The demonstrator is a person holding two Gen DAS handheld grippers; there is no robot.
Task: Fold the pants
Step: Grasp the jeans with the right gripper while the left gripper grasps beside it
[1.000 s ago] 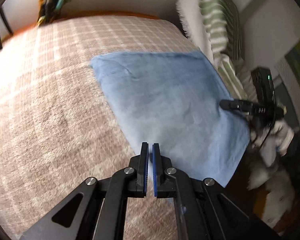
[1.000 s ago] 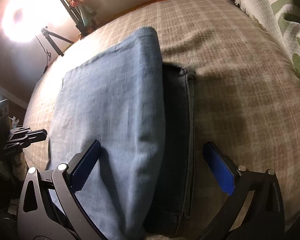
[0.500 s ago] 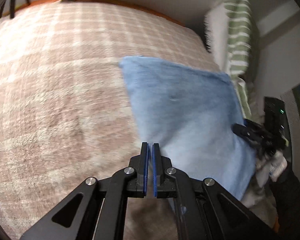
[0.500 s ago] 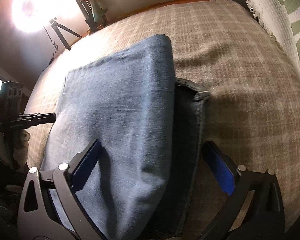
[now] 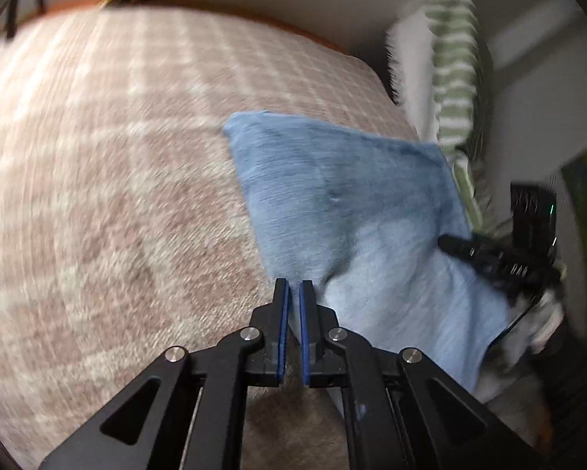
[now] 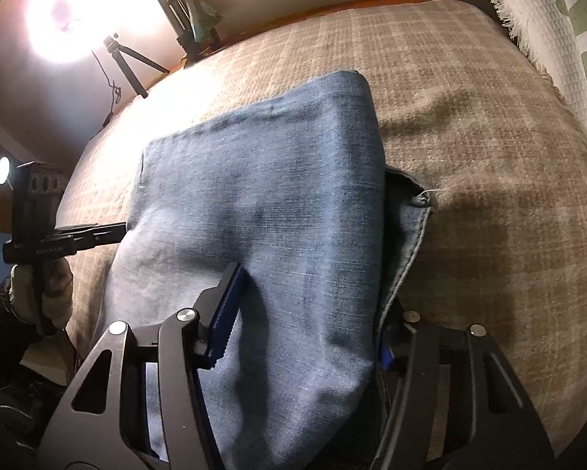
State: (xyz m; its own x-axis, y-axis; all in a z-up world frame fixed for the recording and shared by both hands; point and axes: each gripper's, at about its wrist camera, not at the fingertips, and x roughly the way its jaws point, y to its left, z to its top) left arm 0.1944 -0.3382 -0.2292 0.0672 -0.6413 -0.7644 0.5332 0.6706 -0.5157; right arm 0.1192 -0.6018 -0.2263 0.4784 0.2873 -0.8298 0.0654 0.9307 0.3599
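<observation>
The folded blue denim pants (image 5: 356, 211) lie on a plaid bed cover (image 5: 97, 196). My left gripper (image 5: 291, 293) is shut and empty at the pants' near left edge. In the right wrist view the pants (image 6: 262, 211) fill the middle, with a darker waistband layer (image 6: 411, 227) sticking out on the right. My right gripper (image 6: 305, 301) is closing around the near end of the folded stack: the left finger (image 6: 227, 305) presses on top of the denim, and the right finger is mostly hidden behind the fabric edge. The right gripper also shows in the left wrist view (image 5: 489, 254).
A green and white striped blanket (image 5: 454, 78) lies along the far right edge of the bed; it also shows in the right wrist view (image 6: 560, 27). A bright lamp (image 6: 58, 19) and a tripod (image 6: 129, 62) stand beyond the bed's left side.
My right gripper's fingers have narrowed from wide open onto the near end of the folded pants, lifting the fabric. My left gripper has swung left, staying shut.
</observation>
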